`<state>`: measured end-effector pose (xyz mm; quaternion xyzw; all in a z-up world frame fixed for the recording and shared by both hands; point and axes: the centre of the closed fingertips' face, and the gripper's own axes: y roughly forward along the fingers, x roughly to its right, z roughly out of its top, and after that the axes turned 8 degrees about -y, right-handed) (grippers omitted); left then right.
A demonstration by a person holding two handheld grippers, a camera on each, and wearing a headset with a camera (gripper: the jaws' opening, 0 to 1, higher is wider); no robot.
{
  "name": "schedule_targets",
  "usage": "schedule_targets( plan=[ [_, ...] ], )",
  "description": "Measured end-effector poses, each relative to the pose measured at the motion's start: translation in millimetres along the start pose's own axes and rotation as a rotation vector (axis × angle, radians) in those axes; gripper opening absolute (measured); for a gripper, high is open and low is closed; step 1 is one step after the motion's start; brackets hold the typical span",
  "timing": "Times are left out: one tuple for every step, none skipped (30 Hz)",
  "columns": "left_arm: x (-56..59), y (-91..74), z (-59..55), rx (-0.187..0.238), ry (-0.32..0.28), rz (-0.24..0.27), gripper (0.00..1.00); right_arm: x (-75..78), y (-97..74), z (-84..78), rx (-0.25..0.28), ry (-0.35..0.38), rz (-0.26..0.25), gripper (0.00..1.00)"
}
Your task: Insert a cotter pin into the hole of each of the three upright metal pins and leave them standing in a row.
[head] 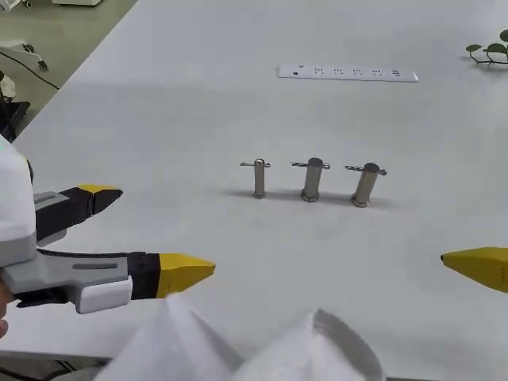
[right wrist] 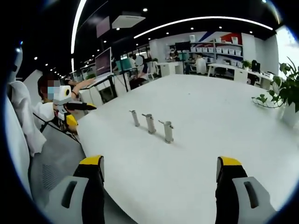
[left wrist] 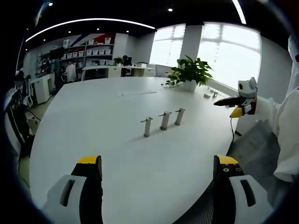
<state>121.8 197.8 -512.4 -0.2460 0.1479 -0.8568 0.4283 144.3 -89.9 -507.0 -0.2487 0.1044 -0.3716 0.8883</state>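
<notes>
Three upright metal pins stand in a row on the white table: left pin (head: 259, 179), middle pin (head: 313, 180), right pin (head: 365, 185). A thin cotter pin crosses the top of each one. The same row of pins (left wrist: 164, 120) lies ahead in the left gripper view, and in the right gripper view the pins (right wrist: 149, 123) also sit well ahead. My left gripper (head: 147, 230) is open and empty at the near left, far short of the pins. A yellow fingertip (head: 476, 268) of my right gripper shows at the right edge. Its jaws stand wide apart with nothing between them.
A white power strip (head: 347, 74) lies flat far behind the pins. A small plant (head: 492, 49) sits at the far right, a potted plant (left wrist: 189, 72) on the table's far side. White clothing (head: 238, 349) covers the near edge. The table's left edge (head: 71, 79) runs diagonally.
</notes>
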Motion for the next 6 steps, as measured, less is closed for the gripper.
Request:
schedule_targets(
  plan=[
    [0.2, -0.2, -0.1, -0.001, 0.001, 0.000, 0.99, 0.6, -0.5, 0.2, 0.002, 0.001, -0.002, 0.98],
    [0.4, -0.5, -0.1, 0.000, 0.002, 0.001, 0.99, 0.7, -0.9, 1.2, 0.004, 0.004, -0.004, 0.98],
    [0.6, -0.7, -0.1, 0.001, 0.002, 0.000, 0.99, 1.6, -1.7, 2.1, 0.009, 0.008, -0.008, 0.98],
    [0.3, -0.8, 0.3, 0.004, 0.001, 0.002, 0.99, 1.9, -2.4, 4.0, 0.014, 0.011, -0.012, 0.98],
    [0.1, -1.2, 1.1, 0.010, -0.004, 0.004, 0.99, 1.8, -3.8, 7.2, 0.022, 0.012, -0.017, 0.98],
    [-0.1, -1.4, 1.5, 0.014, -0.009, 0.005, 0.99, 2.2, -4.8, 9.3, 0.027, 0.013, -0.023, 0.98]
  ],
)
